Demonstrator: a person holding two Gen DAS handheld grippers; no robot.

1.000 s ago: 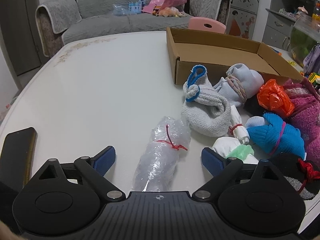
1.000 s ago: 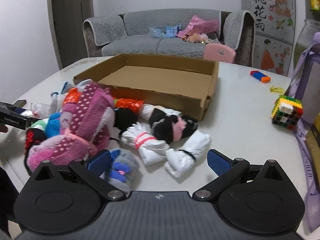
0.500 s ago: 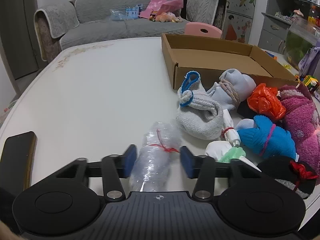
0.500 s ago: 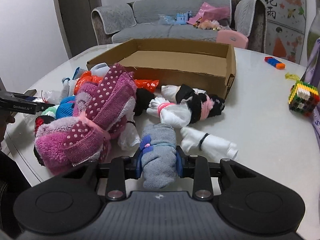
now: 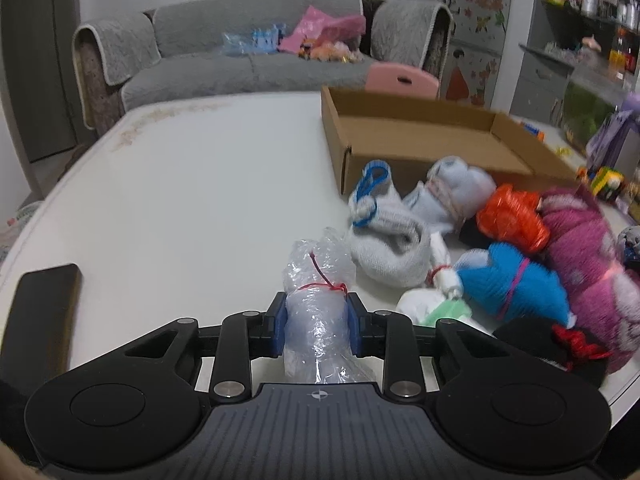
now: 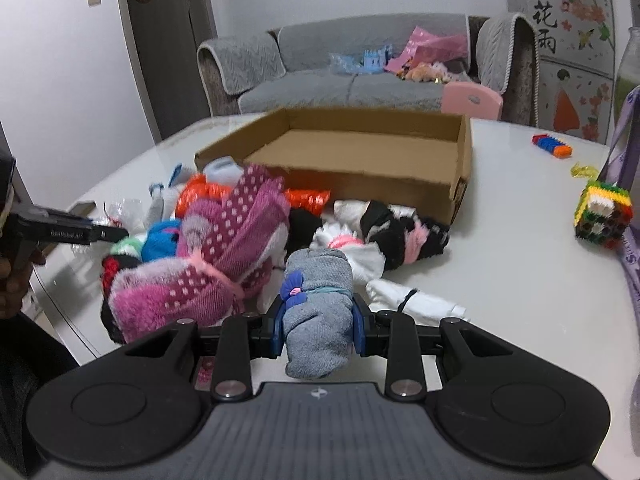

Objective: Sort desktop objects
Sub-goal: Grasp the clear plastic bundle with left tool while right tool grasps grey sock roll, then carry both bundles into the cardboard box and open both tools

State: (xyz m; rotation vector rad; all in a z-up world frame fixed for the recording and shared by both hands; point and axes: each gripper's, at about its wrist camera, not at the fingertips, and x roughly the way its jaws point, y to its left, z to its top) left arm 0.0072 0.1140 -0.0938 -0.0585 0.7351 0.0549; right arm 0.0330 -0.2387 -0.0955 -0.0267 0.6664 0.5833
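Observation:
My left gripper (image 5: 316, 324) is shut on a clear plastic-bag bundle (image 5: 316, 300) tied with red string, held just above the white table (image 5: 192, 200). My right gripper (image 6: 318, 326) is shut on a rolled grey sock (image 6: 318, 304) with a blue clip, lifted slightly. An empty cardboard box (image 5: 420, 136) stands beyond; it also shows in the right wrist view (image 6: 360, 152). A pile of bundled socks lies before it: grey-white (image 5: 384, 240), orange (image 5: 512, 216), blue (image 5: 512, 284), pink dotted (image 6: 224, 248), black-white (image 6: 400, 232). The left gripper shows at the left edge of the right wrist view (image 6: 68, 232).
A black phone (image 5: 44, 312) lies at the table's left front edge. A colourful block cube (image 6: 604, 216) and small toy bricks (image 6: 554, 146) sit right of the box. A pink chair back (image 5: 402, 78) and grey sofa (image 5: 248, 64) stand behind the table.
Both grippers went from open to shut: the left closed on the plastic bundle, the right on the grey sock. Both have lifted and the views have moved slightly.

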